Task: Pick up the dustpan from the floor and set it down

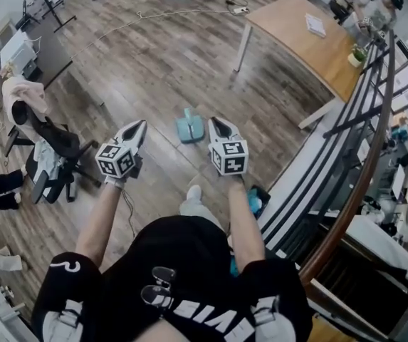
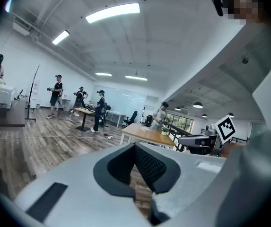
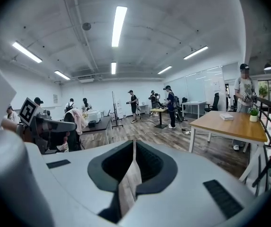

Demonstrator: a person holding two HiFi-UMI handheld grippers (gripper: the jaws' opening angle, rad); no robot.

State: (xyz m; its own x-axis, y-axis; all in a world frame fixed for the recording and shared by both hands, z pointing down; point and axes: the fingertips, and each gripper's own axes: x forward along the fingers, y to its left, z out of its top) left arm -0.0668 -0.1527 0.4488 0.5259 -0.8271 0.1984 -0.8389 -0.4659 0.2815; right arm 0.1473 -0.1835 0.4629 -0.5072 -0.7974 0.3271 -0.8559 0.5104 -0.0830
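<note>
A teal dustpan (image 1: 190, 127) lies flat on the wooden floor, its handle pointing away from me. It sits just ahead of and between my two grippers, touching neither. My left gripper (image 1: 141, 125) hovers to its left, jaws together and holding nothing. My right gripper (image 1: 213, 122) is close by the dustpan's right edge, also shut and empty. In the left gripper view the left gripper's (image 2: 135, 145) pads meet at the tip, with only floor beyond. The right gripper (image 3: 134, 143) looks the same in its own view. Neither gripper view shows the dustpan.
A wooden table (image 1: 310, 38) stands at the far right beside a dark railing (image 1: 364, 141). An office chair draped with clothes (image 1: 47, 144) is at the left. A blue object (image 1: 254, 204) lies by my right foot. Several people (image 3: 170, 105) stand at the room's far end.
</note>
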